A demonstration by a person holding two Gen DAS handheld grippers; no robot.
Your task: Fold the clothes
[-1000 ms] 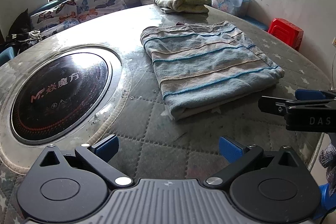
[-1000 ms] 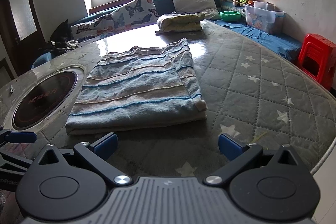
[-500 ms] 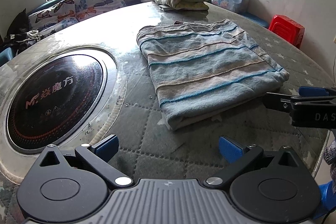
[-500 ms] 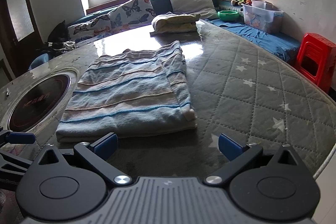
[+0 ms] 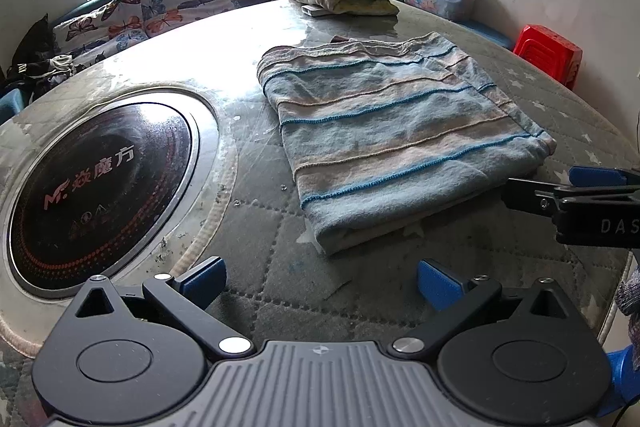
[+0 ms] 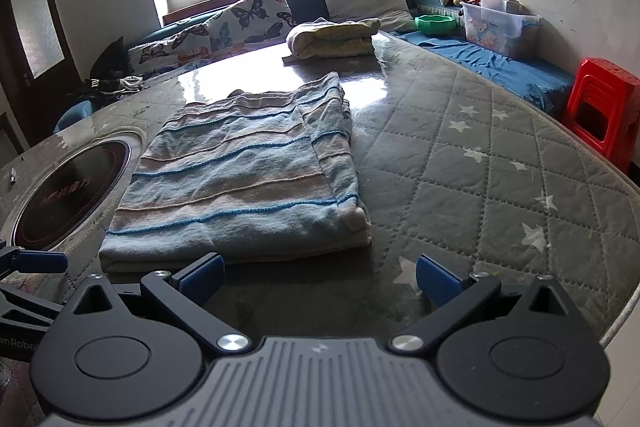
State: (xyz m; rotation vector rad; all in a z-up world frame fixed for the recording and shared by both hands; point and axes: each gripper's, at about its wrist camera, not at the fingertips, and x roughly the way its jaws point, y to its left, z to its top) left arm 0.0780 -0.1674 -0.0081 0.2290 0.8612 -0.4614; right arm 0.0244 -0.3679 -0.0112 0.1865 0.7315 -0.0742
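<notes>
Striped cloth (image 5: 400,143) lies flat on the round quilted table (image 6: 500,163), already folded into a thick rectangle w/ layered edges on the near side. In left cam it sits at ~1 o'clock from the left claw (image 5: 318,277); in right cam (image 6: 240,183) it's at ~11 o'clock, near edge just ahead of the right claw (image 6: 318,275).

Both claws released, blue fingers spread wide, nothing between them. Right claw also shows side-on in left cam at 3 o'clock (image 5: 560,187), close to the cloth's near-right corner but apart from it, no contact.

Why like this, my read: both claws flank the near edge, one per corner, low over the table. That's a setup to pinch both corners and flip the near edge toward 12 o'clock for another fold, or else just a check after letting go. Can't say which.

Second cloth bundle (image 6: 332,39), yellow-grey, sits at the far rim at 12 o'clock, prob a finished piece parked out of the way. Black round cooktop (image 5: 92,187) set into the table at 10 o'clock, clear of the cloth.

Vs 1.0 s ago: cloth shape and spot on the table unchanged. In both cams it has slid left and looks bigger, its near edge closer to the fingers, so both claws have moved in and a bit right. Finger spread same as before.
</notes>
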